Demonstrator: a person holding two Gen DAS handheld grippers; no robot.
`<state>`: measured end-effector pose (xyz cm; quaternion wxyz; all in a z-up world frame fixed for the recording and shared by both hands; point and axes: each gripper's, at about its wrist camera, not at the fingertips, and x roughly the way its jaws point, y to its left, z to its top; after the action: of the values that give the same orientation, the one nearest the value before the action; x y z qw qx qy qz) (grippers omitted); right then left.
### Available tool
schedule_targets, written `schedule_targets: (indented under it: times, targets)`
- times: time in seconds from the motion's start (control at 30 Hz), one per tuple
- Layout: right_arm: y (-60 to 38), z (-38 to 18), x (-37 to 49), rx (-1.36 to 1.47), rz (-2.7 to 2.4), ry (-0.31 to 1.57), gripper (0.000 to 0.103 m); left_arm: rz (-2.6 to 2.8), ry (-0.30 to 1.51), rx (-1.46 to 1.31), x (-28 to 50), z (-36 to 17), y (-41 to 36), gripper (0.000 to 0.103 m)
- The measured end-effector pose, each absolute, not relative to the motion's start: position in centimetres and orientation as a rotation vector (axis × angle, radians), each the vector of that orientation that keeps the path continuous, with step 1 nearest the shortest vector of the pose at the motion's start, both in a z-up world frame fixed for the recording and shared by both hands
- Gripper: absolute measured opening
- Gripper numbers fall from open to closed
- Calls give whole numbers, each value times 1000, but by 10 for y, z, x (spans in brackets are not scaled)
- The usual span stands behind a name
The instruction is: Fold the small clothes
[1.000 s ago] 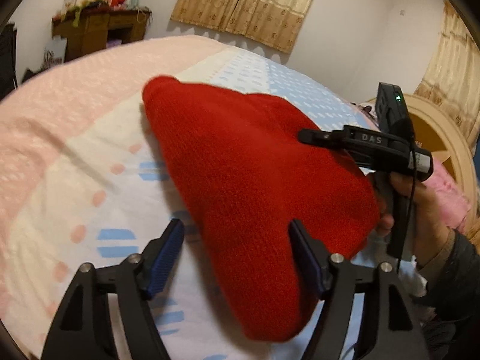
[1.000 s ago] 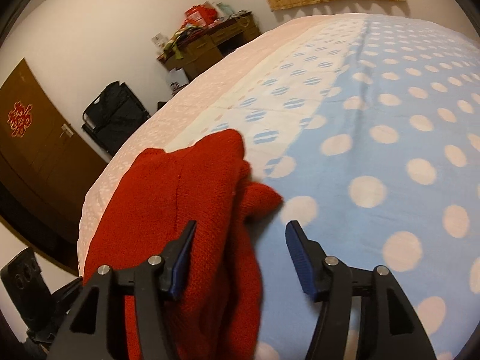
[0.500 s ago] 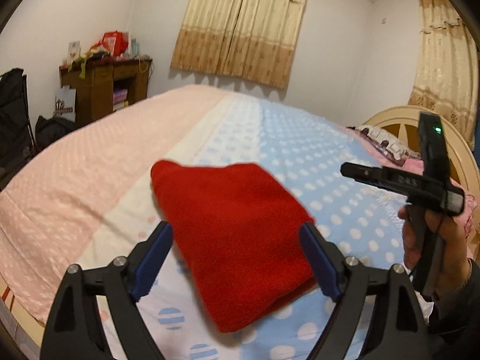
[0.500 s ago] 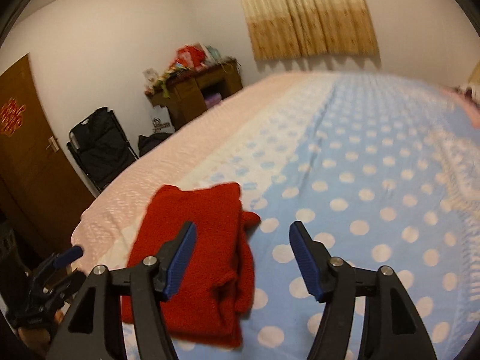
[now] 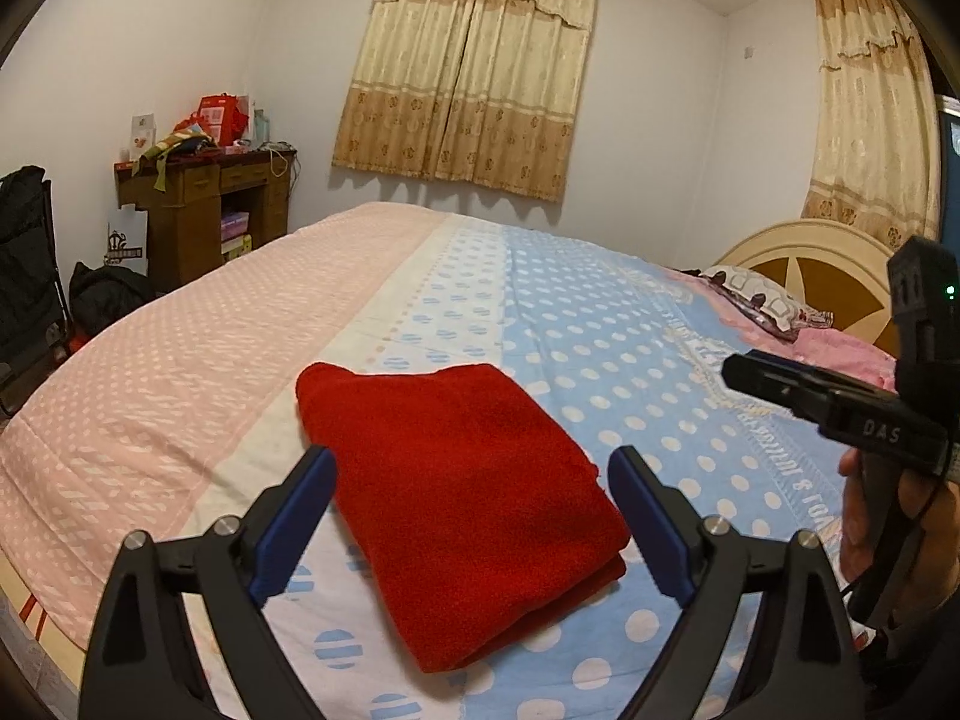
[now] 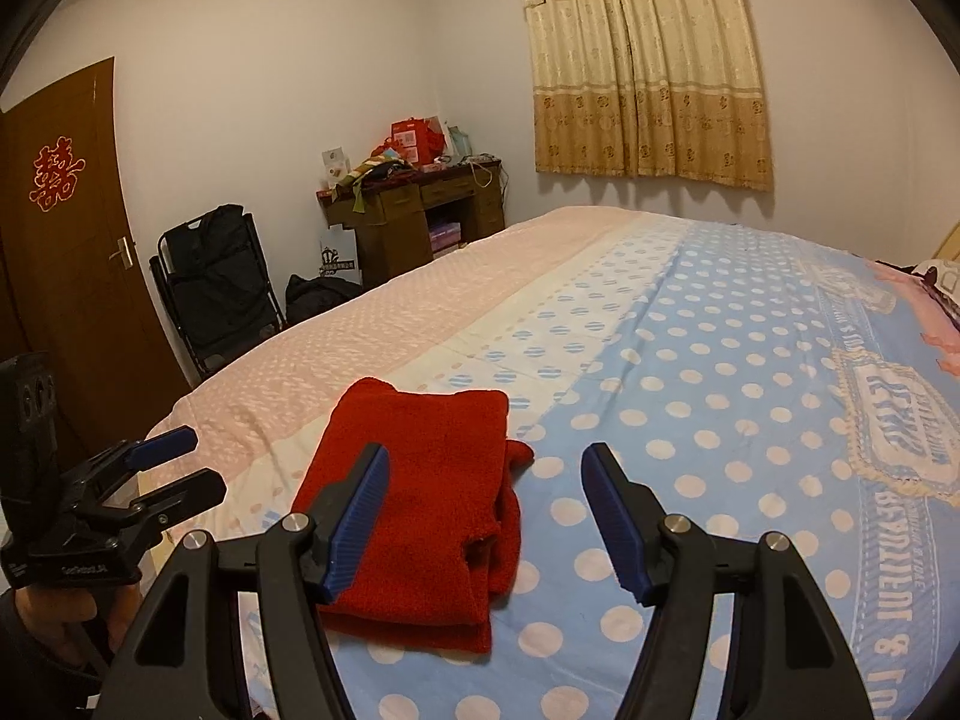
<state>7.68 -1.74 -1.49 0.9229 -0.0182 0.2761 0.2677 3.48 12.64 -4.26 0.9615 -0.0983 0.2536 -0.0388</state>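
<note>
The folded red knitted garment (image 5: 462, 498) lies on the polka-dot bed (image 5: 630, 360). Both the left gripper (image 5: 471, 516) and right gripper (image 6: 483, 516) hover above it, tilted downward, jaws apart after widening, nothing between them.

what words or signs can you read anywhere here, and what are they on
"DAS": on the right gripper, seen from the left wrist view.
Red double-happiness sign: on the brown door.
Large lettering on the bedspread: upside down, not readable with certainty.
Small white label on the left gripper: too small to read.
Printing on the white bag by the desk, and on the red boxes: too blurred.
</note>
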Motion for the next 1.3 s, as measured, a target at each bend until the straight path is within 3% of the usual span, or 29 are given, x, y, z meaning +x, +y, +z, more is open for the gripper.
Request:
schedule_targets:
  times: [1.2,1.3]
  targets:
    - [-17,-18,69,-30,542,567,68,-74,525,-173,31,-45,122,97]
    - [-18,-19,69,-23,541,559,68,-53,520,-152,31,-44,121,102]
